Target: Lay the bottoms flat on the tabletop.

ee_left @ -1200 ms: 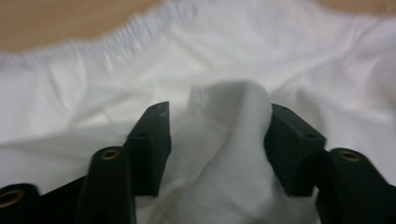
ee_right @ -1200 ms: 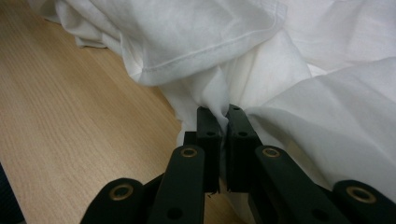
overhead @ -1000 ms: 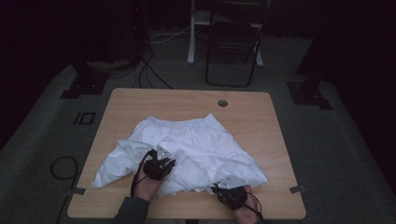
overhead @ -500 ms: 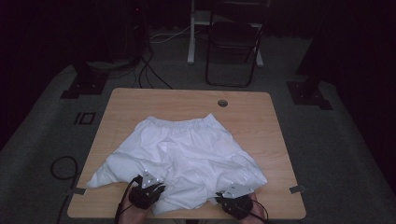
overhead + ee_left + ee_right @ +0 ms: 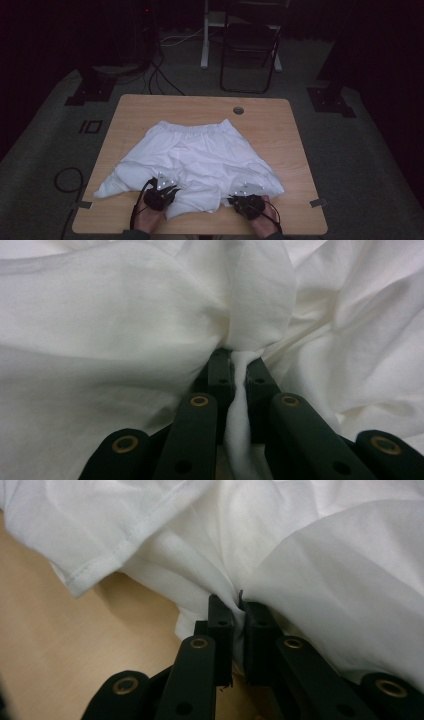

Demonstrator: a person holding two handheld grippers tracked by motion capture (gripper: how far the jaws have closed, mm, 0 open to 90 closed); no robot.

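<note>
A: High view, what changed?
B: Both hands have drawn the white cloth shorts (image 5: 200, 157) toward the bottom edge of the wooden table (image 5: 295, 150); a black chair (image 5: 248, 45) stands top centre.
A: Gripper views?
B: Left gripper (image 5: 239, 357) pinches a fold; right gripper (image 5: 239, 605) pinches the hem.

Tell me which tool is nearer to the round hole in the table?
Right. The right tool grips the shorts at the near edge, almost straight below the hole; the left tool sits farther left.
</note>
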